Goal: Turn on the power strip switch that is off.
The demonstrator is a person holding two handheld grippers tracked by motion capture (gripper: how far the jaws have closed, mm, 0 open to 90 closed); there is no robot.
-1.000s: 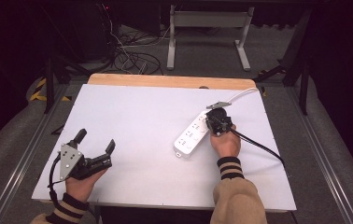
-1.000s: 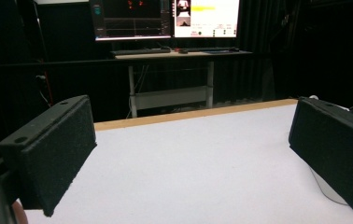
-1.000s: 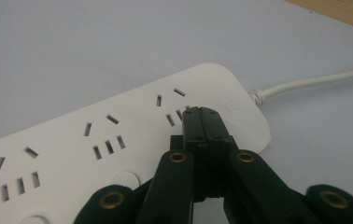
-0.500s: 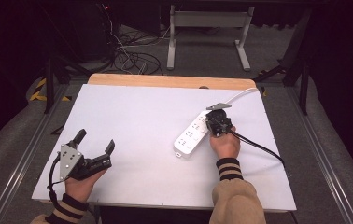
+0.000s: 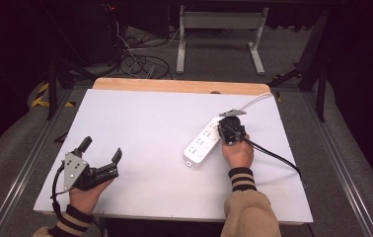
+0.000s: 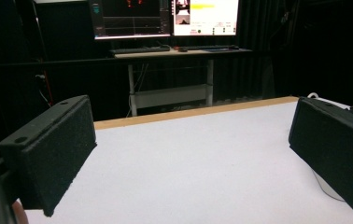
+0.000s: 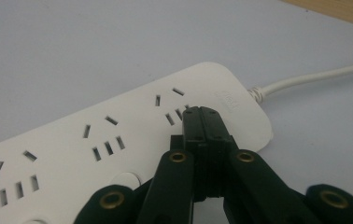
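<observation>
A white power strip (image 5: 200, 144) lies slantwise on the white table (image 5: 145, 123), right of centre; its white cord (image 5: 254, 100) runs off the far right edge. My right gripper (image 5: 224, 126) is shut with nothing between the jaws. Its tip rests on the power strip (image 7: 95, 140) by the end socket nearest the cord (image 7: 314, 77). The right gripper (image 7: 201, 115) points down at that socket. My left gripper (image 5: 100, 150) sits near the front left of the table, open and holding nothing. In its own view the left gripper (image 6: 191, 140) has its pads (image 6: 58, 149) wide apart over bare table.
A wooden strip (image 5: 174, 85) edges the table's far side. The right gripper's black cable (image 5: 273, 156) trails off to the right. Beyond the table stand a desk frame (image 5: 219, 22) and floor cables (image 5: 140, 61). Monitors (image 6: 165, 16) glow on a far desk.
</observation>
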